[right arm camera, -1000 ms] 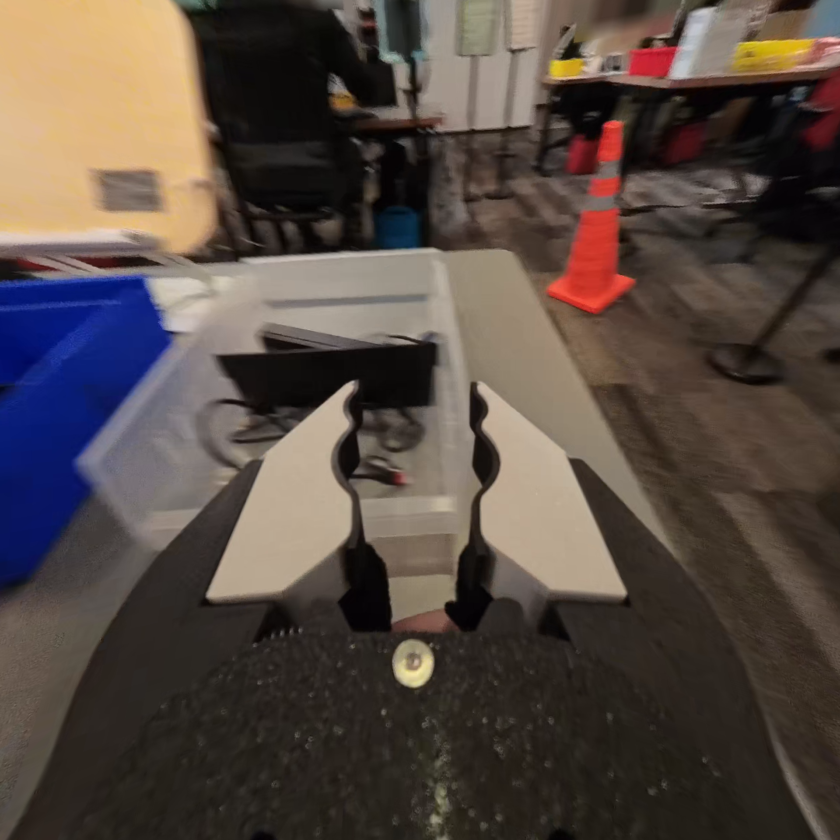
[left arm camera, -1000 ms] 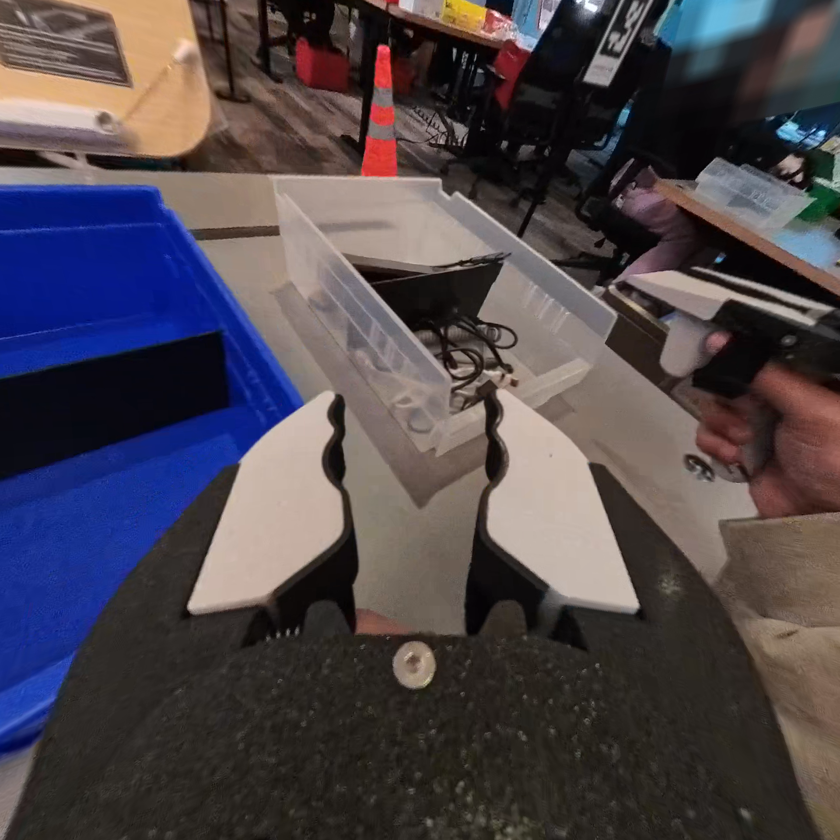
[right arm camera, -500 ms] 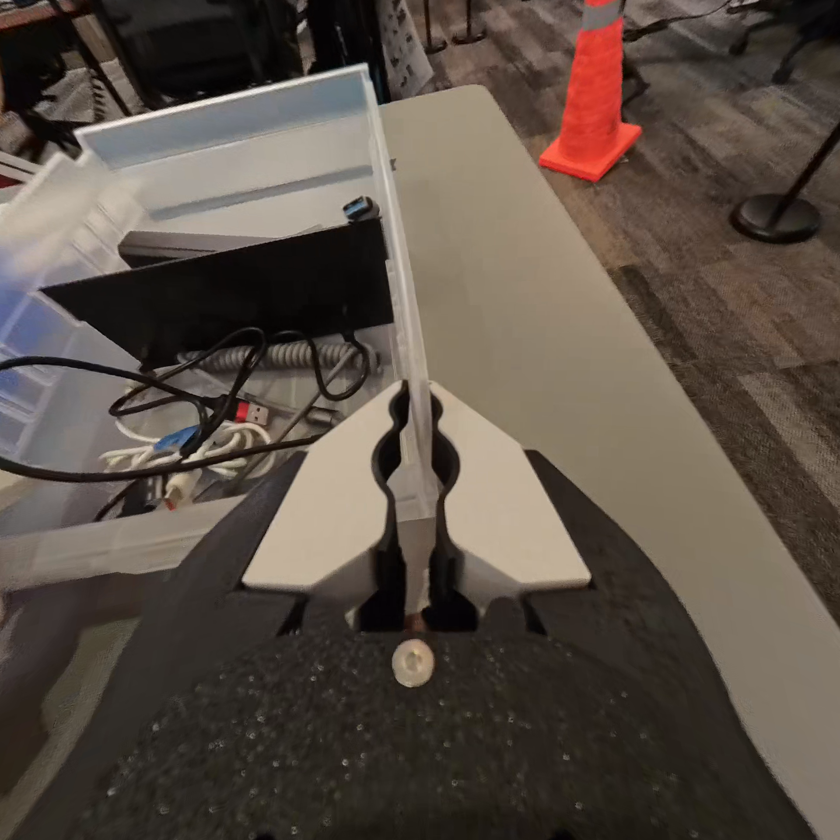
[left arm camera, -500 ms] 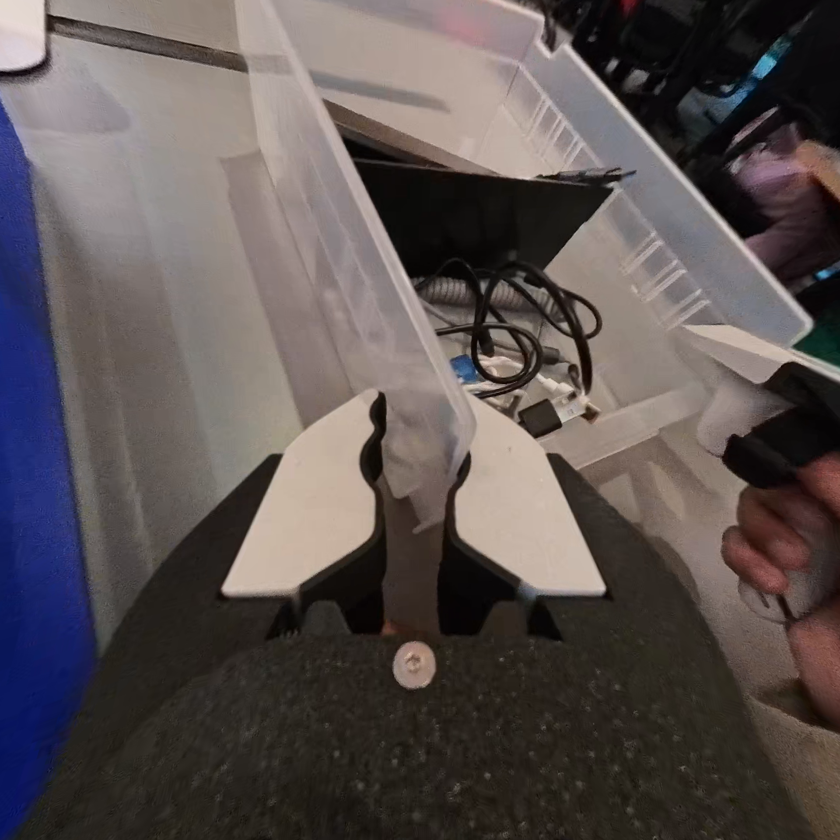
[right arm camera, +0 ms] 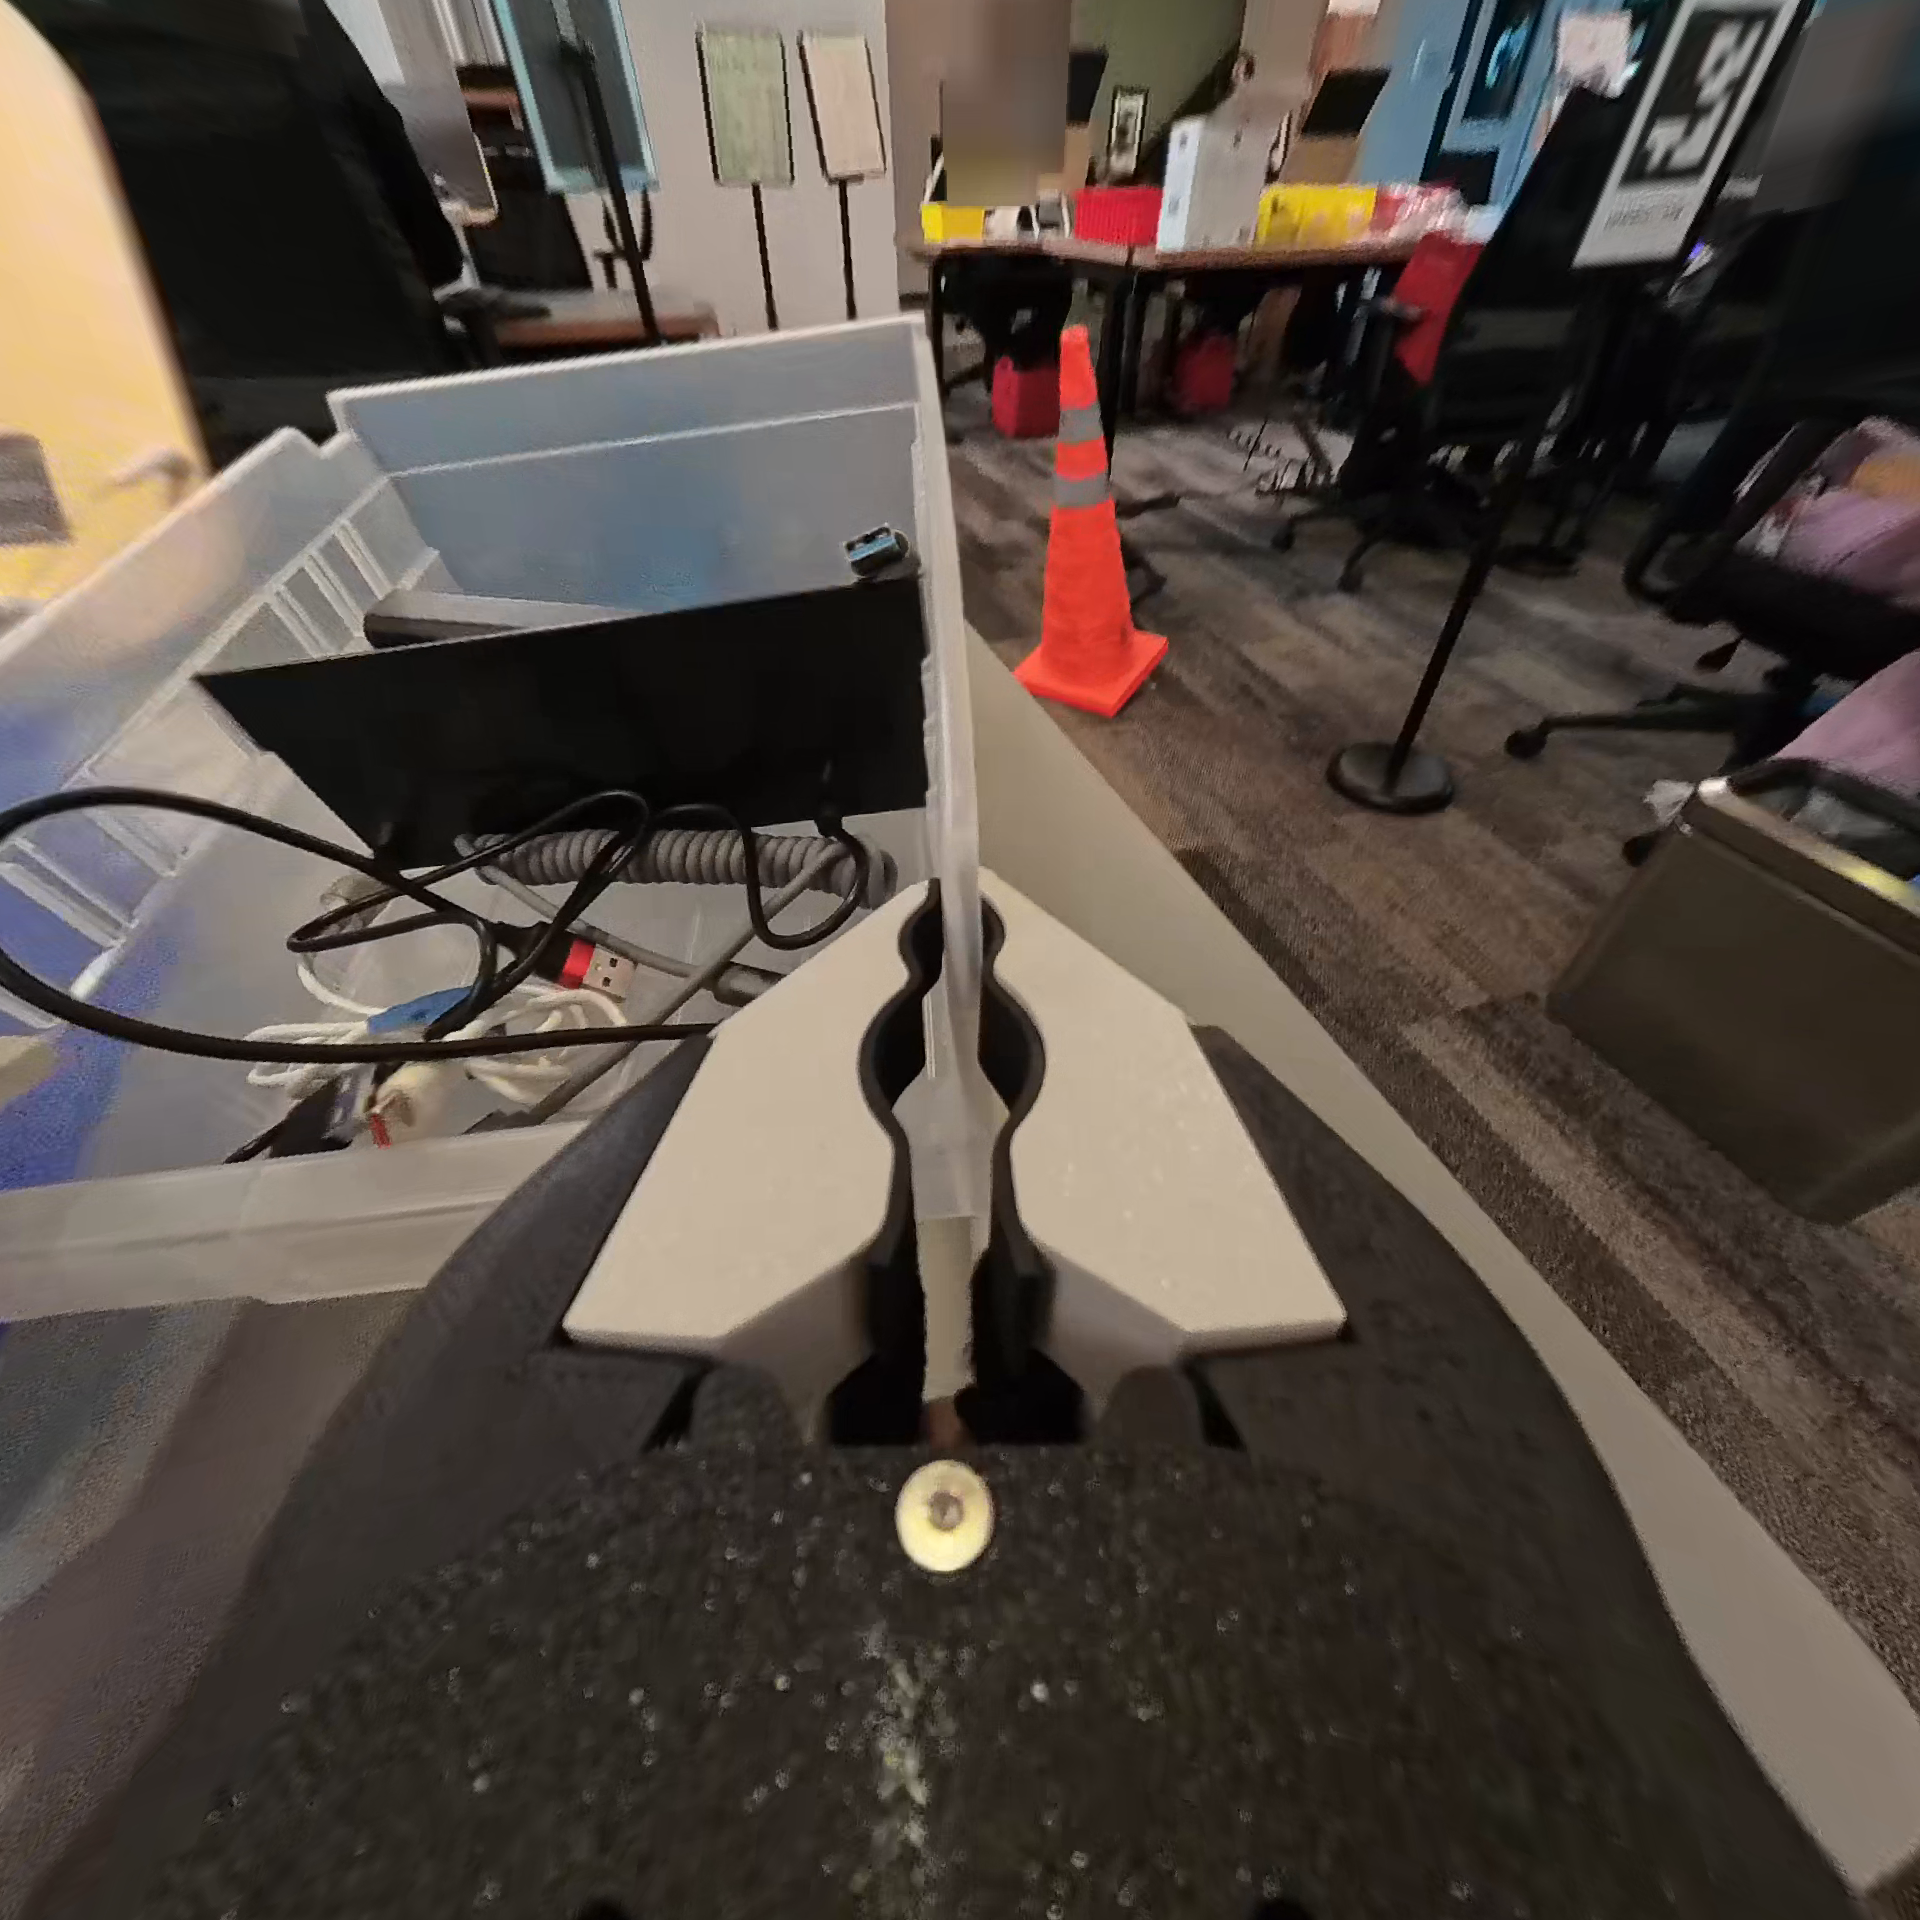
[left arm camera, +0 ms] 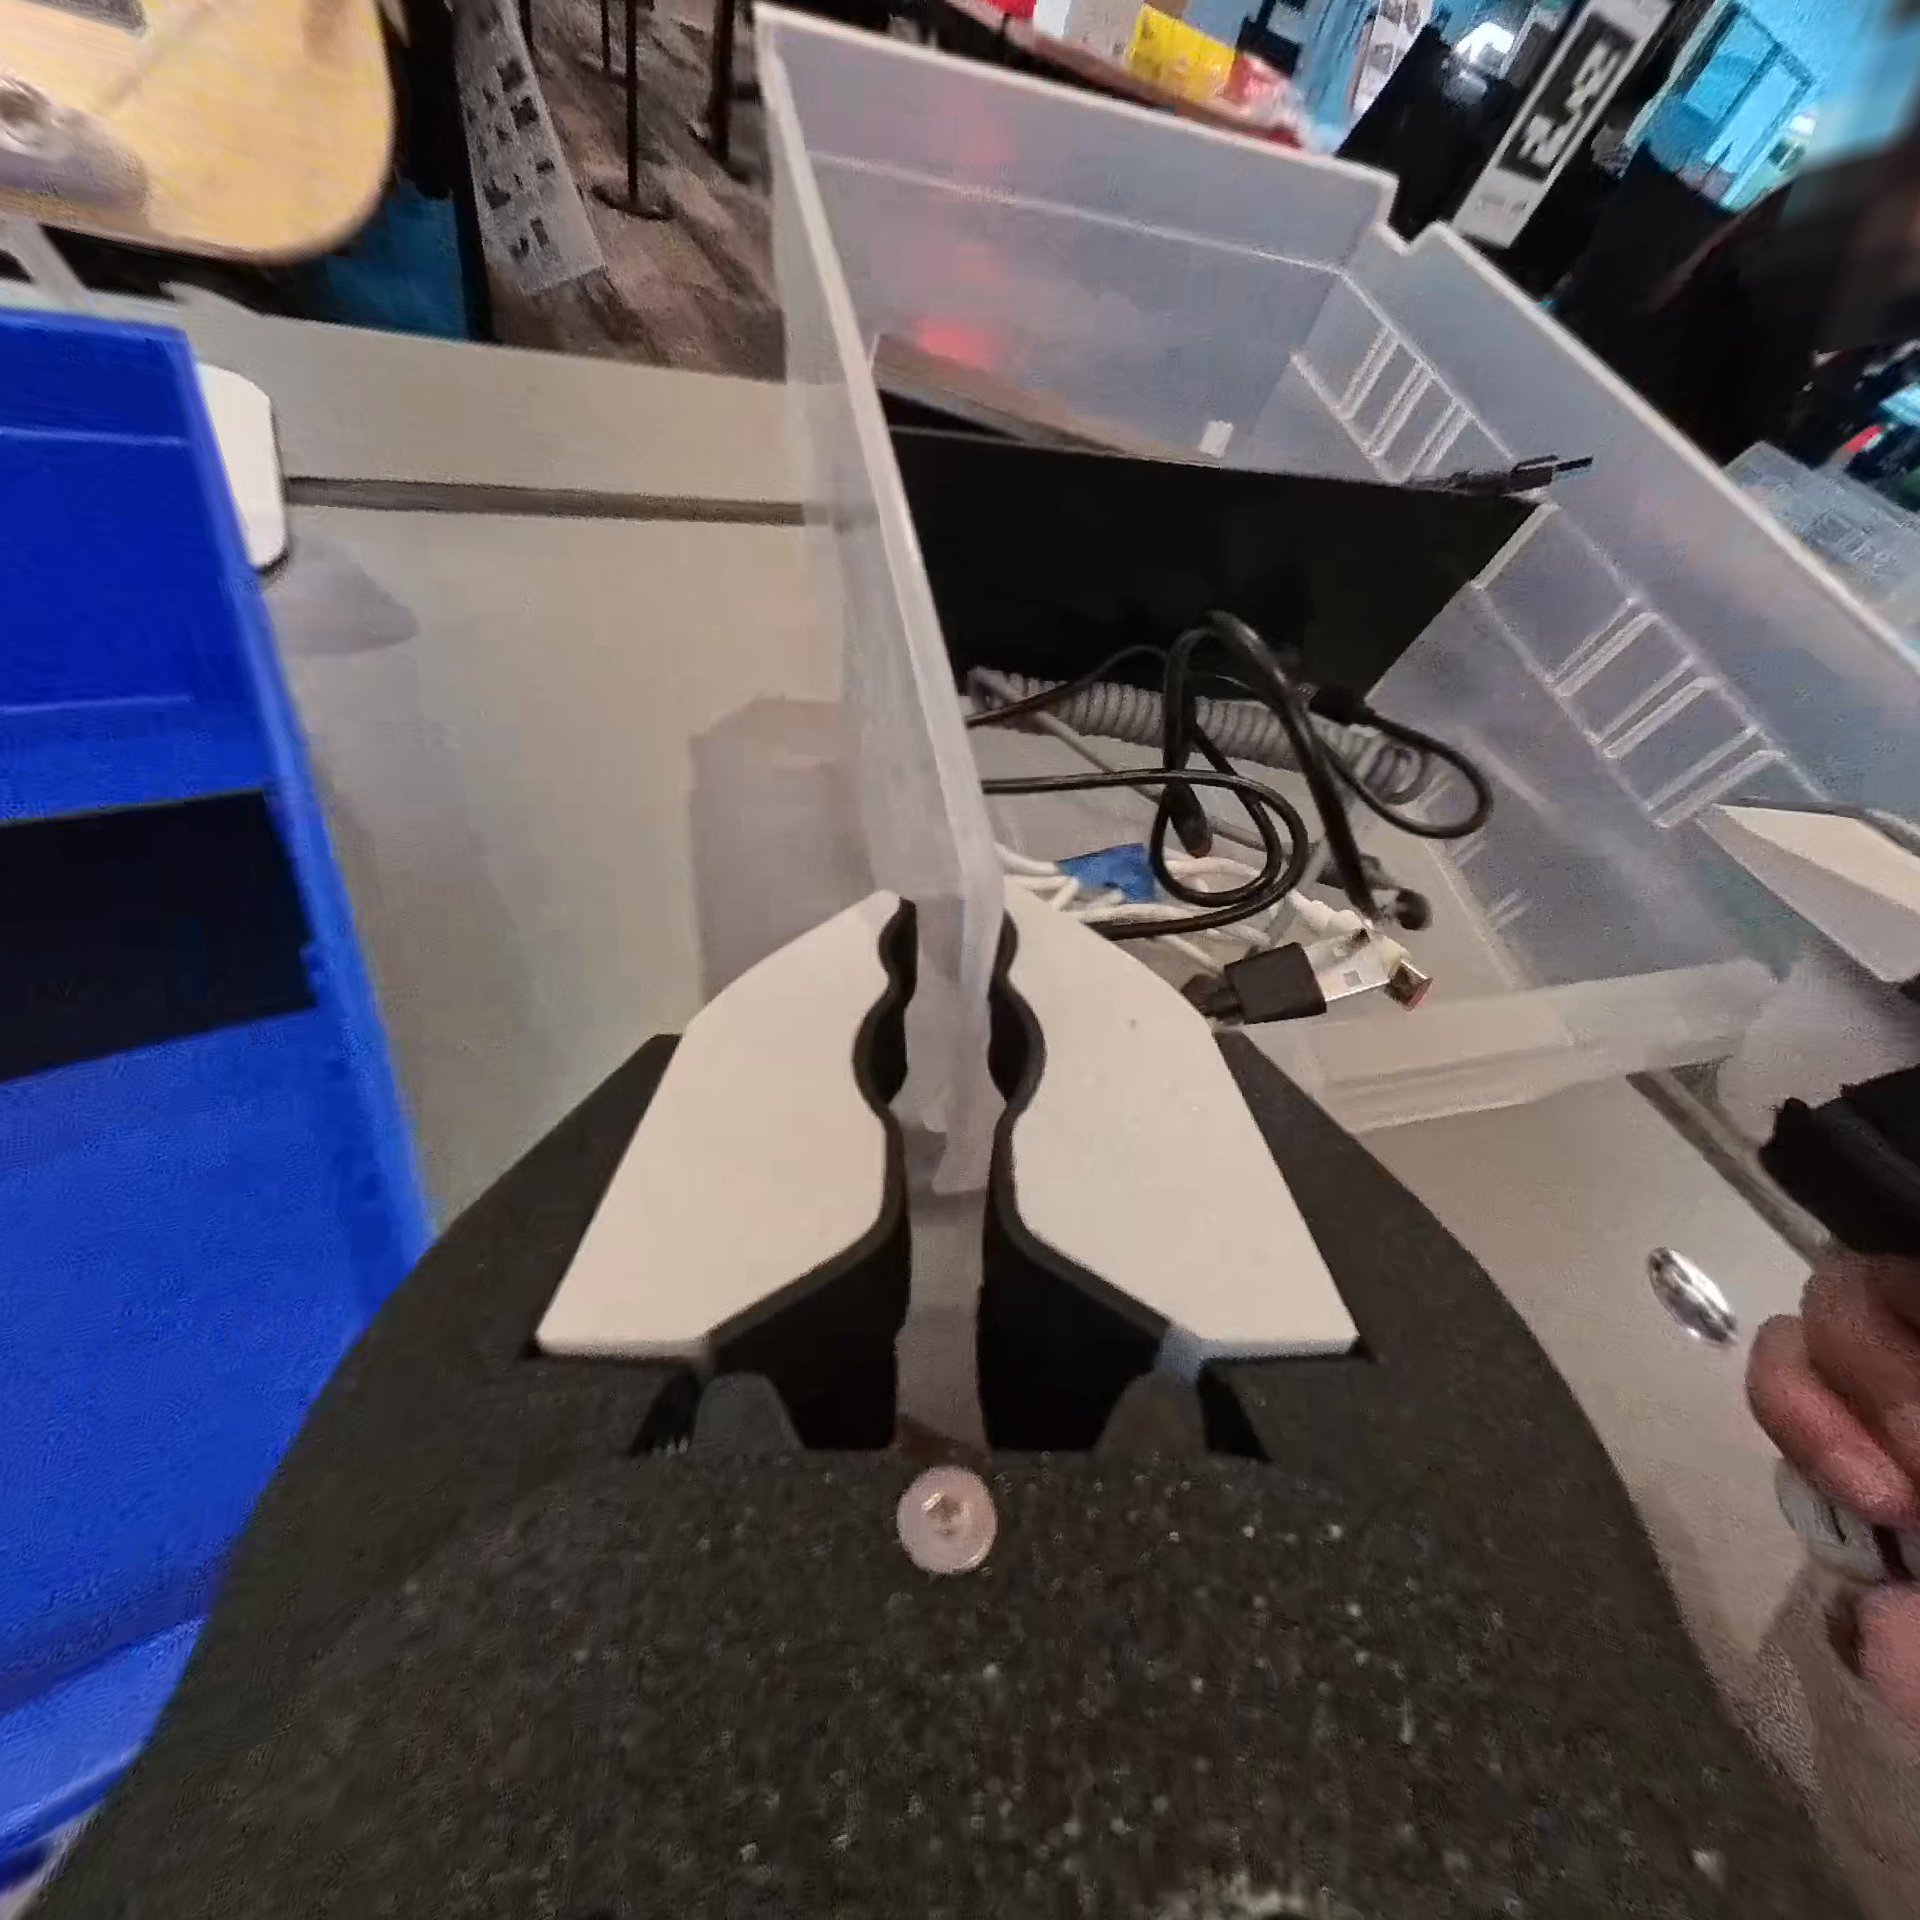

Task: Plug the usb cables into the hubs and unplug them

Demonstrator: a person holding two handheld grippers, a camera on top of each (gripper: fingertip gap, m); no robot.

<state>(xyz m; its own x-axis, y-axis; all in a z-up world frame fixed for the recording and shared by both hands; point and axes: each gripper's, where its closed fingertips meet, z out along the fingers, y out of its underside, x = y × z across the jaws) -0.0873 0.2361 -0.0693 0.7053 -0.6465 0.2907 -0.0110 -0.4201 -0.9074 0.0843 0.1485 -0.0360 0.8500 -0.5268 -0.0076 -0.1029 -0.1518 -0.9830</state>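
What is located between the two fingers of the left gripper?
In the left wrist view, the left gripper is shut on the near side wall of the clear bin; no cable is between them.

Tangled cables (left arm camera: 1236,831) and black divider (right arm camera: 582,707) crowd the clear bin (left arm camera: 1621,665) — table (left arm camera: 561,665) beside it open.

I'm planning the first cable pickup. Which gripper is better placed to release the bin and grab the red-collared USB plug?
Probably the right gripper: the red-collared USB plug lies just beside its fingers. Both grippers clamp the clear bin's walls.
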